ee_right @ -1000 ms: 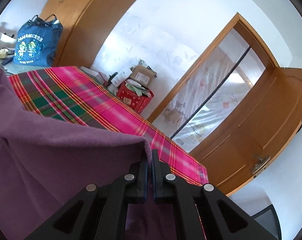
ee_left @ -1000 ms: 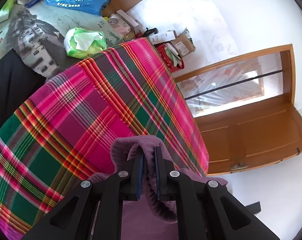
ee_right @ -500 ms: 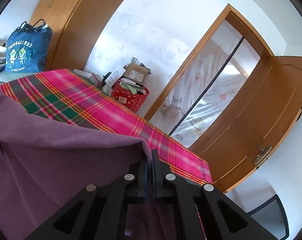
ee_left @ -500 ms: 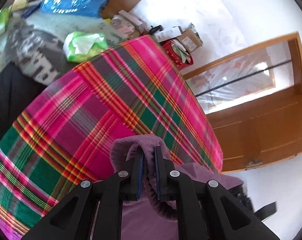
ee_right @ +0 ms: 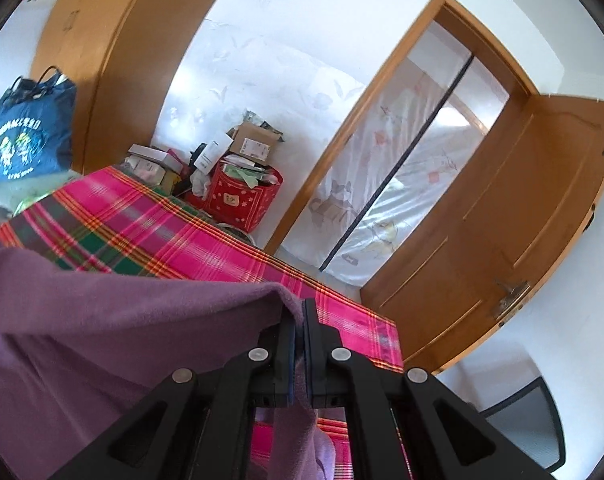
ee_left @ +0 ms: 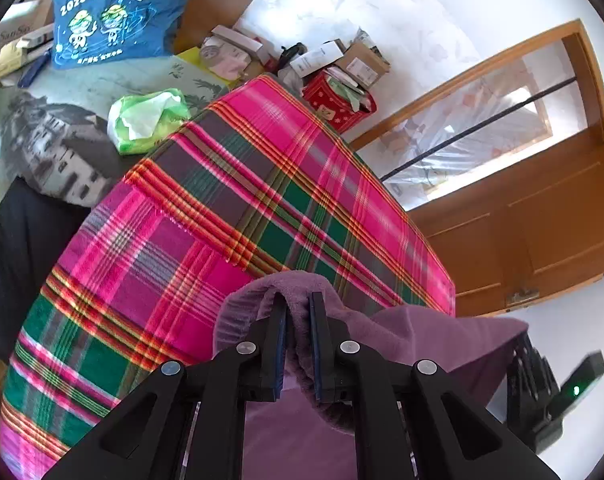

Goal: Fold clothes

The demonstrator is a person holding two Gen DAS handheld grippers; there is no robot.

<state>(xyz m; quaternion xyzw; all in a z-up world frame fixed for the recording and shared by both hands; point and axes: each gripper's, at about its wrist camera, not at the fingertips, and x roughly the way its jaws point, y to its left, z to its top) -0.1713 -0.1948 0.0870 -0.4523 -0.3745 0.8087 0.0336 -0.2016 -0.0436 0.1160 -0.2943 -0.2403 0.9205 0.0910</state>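
Note:
A purple fleece garment (ee_left: 414,332) hangs between my two grippers above a table under a pink, green and red plaid cloth (ee_left: 222,208). My left gripper (ee_left: 298,304) is shut on a thick bunched edge of the garment. In the right wrist view the same purple garment (ee_right: 102,320) stretches off to the left, and my right gripper (ee_right: 300,312) is shut on a thin corner of it. The right gripper's black body (ee_left: 542,392) shows at the lower right of the left wrist view. The garment's lower part is hidden under the grippers.
A green plastic bag (ee_left: 146,118) and a blue tote bag (ee_left: 110,12) sit beyond the plaid cloth. A red box (ee_right: 242,196) piled with cartons stands by the wall. A wooden door (ee_right: 502,232) is open at the right. A dark chair (ee_right: 522,428) is at the lower right.
Both grippers have risen with the purple garment still held. More of the plaid cloth and the far clutter now show below, and both views have rolled slightly.

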